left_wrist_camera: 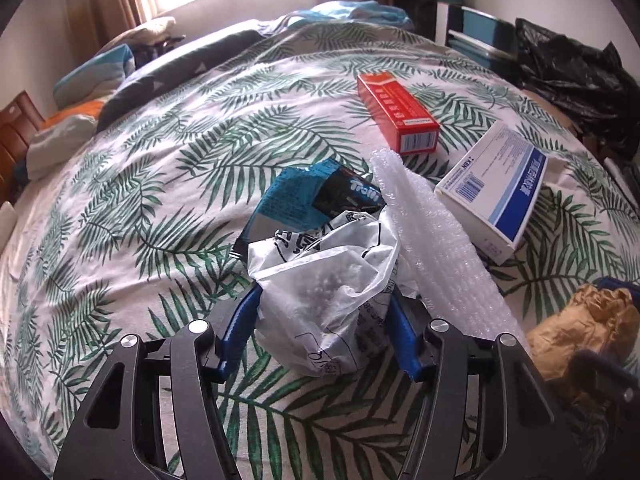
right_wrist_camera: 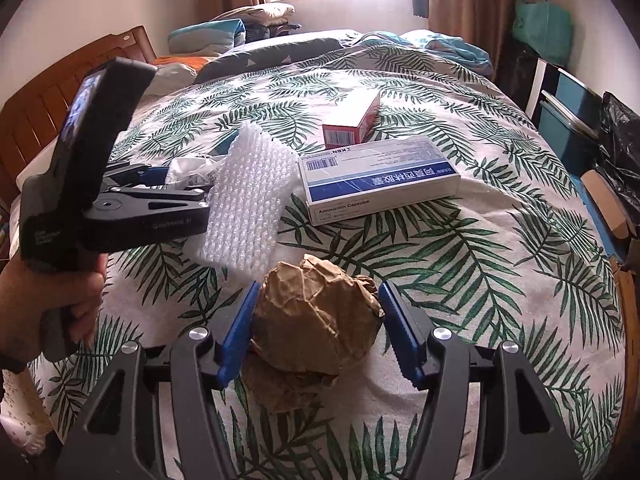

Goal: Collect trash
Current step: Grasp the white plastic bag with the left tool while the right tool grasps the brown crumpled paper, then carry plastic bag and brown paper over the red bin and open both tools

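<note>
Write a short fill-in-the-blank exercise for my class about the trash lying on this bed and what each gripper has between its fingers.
1. The left gripper has a crumpled white ____ bag between its fingers.
2. The right gripper has a ball of crumpled ____ paper between its fingers.
3. The red box lies farther from the grippers than the white and ____ box.
4. The sheet of bubble wrap lies on a bedspread printed with green ____.

Missing words: plastic; brown; blue; leaves
</note>
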Motion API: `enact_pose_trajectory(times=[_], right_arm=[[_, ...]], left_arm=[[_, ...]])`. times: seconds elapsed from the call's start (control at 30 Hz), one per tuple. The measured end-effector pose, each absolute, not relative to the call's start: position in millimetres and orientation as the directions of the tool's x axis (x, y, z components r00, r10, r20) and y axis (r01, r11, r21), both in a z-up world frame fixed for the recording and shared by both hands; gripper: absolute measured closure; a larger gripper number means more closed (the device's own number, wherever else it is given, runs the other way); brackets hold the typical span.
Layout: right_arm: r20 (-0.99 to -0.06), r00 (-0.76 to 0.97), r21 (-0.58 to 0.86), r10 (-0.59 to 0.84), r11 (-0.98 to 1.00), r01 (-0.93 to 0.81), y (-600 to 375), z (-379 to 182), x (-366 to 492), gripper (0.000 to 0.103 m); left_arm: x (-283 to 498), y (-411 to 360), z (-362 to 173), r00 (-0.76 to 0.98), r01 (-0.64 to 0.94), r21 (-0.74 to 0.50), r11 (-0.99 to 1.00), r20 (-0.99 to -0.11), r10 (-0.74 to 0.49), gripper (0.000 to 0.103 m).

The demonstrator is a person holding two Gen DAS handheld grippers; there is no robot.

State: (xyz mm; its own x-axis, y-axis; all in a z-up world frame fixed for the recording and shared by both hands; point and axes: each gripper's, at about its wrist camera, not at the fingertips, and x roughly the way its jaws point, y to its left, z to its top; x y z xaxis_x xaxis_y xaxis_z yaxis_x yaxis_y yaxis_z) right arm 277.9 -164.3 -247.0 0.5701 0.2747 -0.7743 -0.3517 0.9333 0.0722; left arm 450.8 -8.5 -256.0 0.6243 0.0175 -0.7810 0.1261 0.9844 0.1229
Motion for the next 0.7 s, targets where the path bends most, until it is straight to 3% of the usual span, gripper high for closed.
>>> enact_pose_trajectory(times=[0.17, 0.7], right_arm=[[-0.767, 0.574, 0.068, 0.285, 0.927, -0.369, -161.0, -241.3, 273.4, 0.051], [-0.746, 0.586, 0.065, 0.316, 0.91, -0.409, -167.4, -217.1, 205.1, 0.051]], left_arm=[[431.0, 1.5, -251.1, 0.629, 0.112, 0.132, 0.985, -0.777, 0.032, 0.046], [328.3, 26.9, -234.0, 0.635, 0.119, 0.107, 0.987, -0.772, 0.007, 0.046]])
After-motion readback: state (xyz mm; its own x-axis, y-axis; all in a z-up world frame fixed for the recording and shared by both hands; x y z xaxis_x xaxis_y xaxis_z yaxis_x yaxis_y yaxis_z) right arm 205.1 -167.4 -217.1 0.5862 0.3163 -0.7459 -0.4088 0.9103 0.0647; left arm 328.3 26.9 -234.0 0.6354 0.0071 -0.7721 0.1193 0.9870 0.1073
